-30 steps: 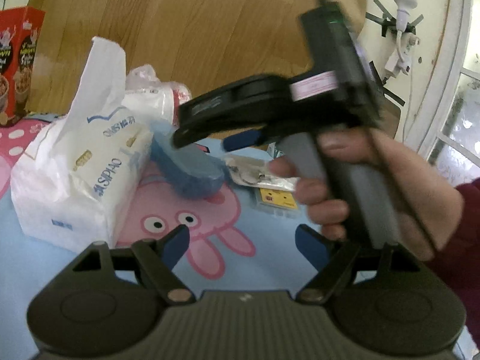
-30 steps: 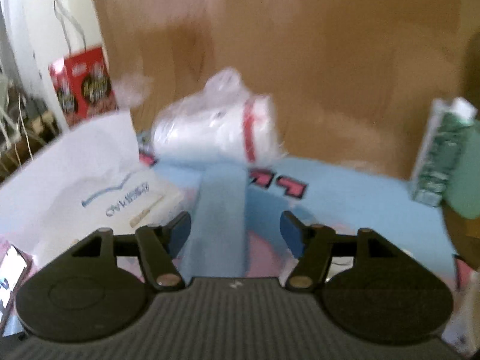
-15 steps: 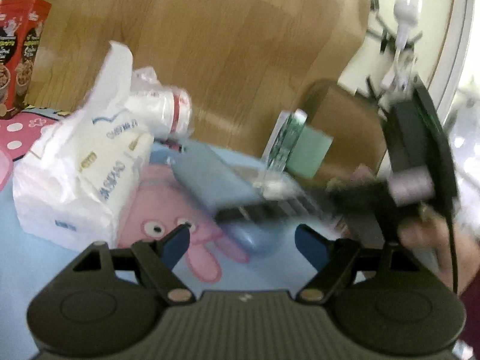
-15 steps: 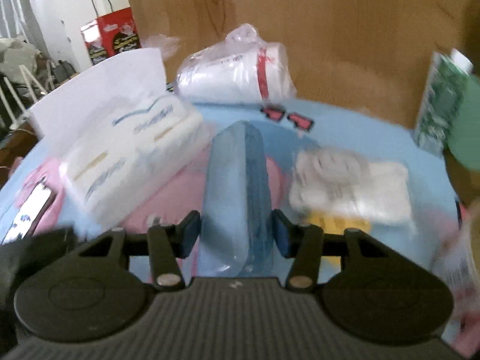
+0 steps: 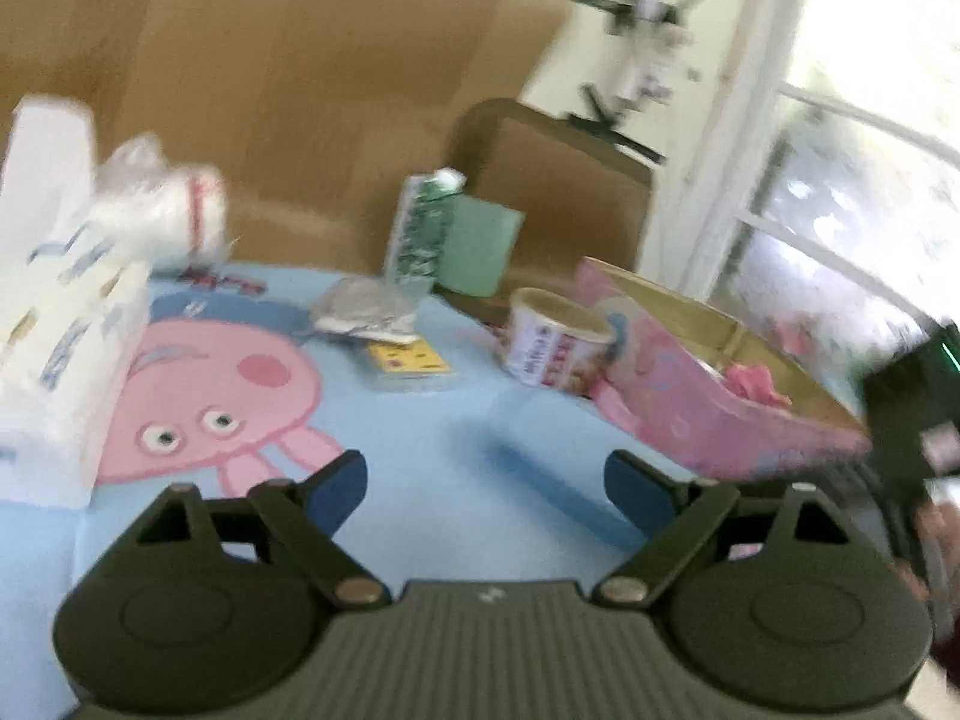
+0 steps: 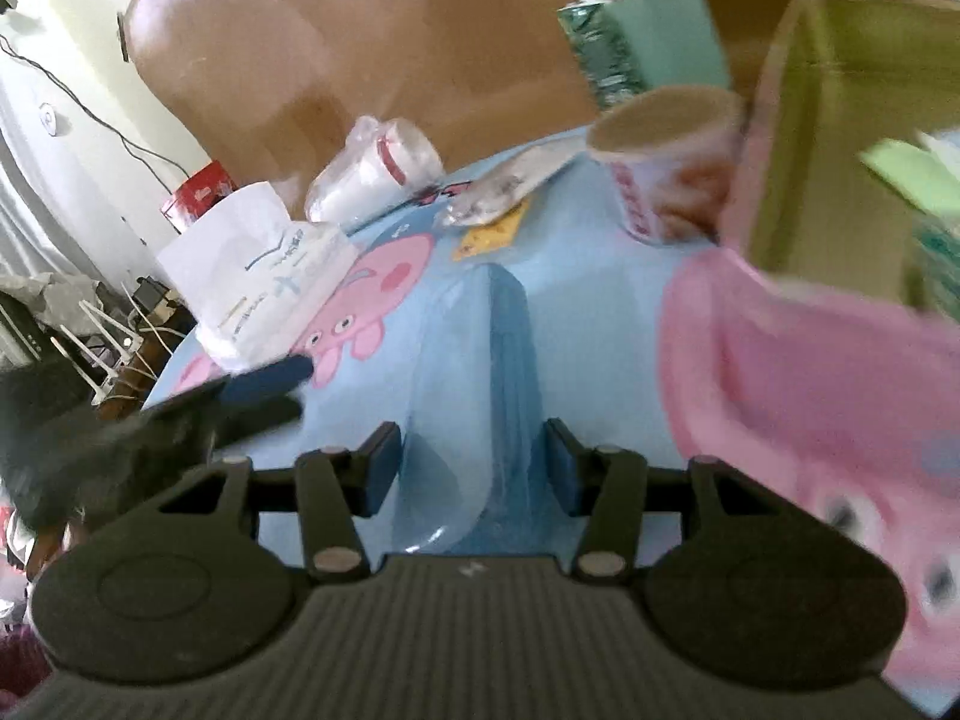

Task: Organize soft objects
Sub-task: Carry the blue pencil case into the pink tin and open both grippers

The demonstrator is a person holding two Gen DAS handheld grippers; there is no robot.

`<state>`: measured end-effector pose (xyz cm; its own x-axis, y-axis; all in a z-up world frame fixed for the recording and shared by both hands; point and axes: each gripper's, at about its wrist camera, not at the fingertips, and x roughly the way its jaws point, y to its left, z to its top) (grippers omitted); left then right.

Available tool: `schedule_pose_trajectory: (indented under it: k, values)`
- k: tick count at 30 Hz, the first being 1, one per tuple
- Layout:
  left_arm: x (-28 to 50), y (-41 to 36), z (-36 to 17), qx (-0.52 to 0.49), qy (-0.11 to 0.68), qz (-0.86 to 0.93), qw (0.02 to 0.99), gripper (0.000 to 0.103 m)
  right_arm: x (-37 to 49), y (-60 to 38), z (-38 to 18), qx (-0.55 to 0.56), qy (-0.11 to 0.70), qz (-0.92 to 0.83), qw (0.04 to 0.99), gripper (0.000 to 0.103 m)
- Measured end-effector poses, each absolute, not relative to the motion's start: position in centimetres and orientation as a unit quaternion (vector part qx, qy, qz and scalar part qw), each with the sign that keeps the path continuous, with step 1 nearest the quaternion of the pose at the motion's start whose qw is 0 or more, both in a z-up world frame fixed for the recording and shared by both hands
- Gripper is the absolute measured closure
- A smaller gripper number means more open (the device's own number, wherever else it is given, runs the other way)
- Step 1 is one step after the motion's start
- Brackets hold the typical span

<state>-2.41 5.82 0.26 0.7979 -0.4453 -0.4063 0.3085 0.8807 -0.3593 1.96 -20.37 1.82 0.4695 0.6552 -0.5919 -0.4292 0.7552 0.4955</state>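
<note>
Jaws of right gripper (image 6: 471,468) clamped on blue pack (image 6: 480,396), left gripper (image 5: 486,480) widening, empty

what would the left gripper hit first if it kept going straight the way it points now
Probably bare tablecloth: the open left gripper holds nothing and tilts down at it. Past that, the yellow card and crinkly packet look roughly in line, though blur leaves depth unclear.
</note>
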Motion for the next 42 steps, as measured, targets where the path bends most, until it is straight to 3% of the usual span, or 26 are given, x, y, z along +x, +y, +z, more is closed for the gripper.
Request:
schedule_pose_trajectory:
  k: [2, 5, 9, 13, 14, 16, 21, 29, 37, 42]
  values:
    - [-1.5, 7.0, -0.1, -0.176, 0.263, -0.193, 0.929, 0.017, -0.2, -20.7, 1.8, 0.12, 0.388, 0.312, 0.859, 0.047]
    - [-0.6, 7.8, -0.6, -0.208, 0.287, -0.181, 0.918, 0.021, -3.2, -21.0, 2.1, 0.069, 0.345, 0.283, 0.892, 0.031]
    - [-0.2, 5.8, -0.4, -0.236, 0.314, -0.212, 0.895, 0.021, -5.4, -21.3, 1.9, 0.027, 0.299, 0.275, 0.913, 0.03]
    - [0.1, 0.8, 1.0, -0.208, 0.343, -0.246, 0.882, 0.021, -5.2, -20.7, 0.8, 0.005, 0.291, 0.278, 0.915, 0.03]
    - [0.4, -0.6, 1.0, -0.196, 0.357, -0.248, 0.879, 0.023, -5.0, -20.6, 0.4, 0.001, 0.295, 0.283, 0.913, 0.036]
    - [0.9, -2.7, 0.4, -0.173, 0.376, -0.258, 0.873, 0.039, -5.1, -20.8, 0.1, -0.014, 0.289, 0.275, 0.917, 0.046]
    - [0.1, -3.9, 1.7, -0.162, 0.352, -0.258, 0.885, 0.044, -5.4, -21.3, 0.5, -0.012, 0.258, 0.261, 0.93, 0.046]
    - [2.1, -9.7, 8.6, -0.086, 0.274, -0.311, 0.906, 0.044, -5.6, -24.2, 3.9, 0.023, 0.129, 0.183, 0.974, 0.046]
    - [8.3, -18.2, 8.3, -0.003, 0.274, -0.3, 0.914, 0.041, 1.5, -27.7, 4.1, 0.096, 0.159, 0.079, 0.979, 0.046]
    - [8.5, -16.5, 8.0, -0.029, 0.272, -0.273, 0.922, 0.042, 5.2, -28.5, 3.2, 0.111, 0.182, 0.051, 0.976, 0.044]
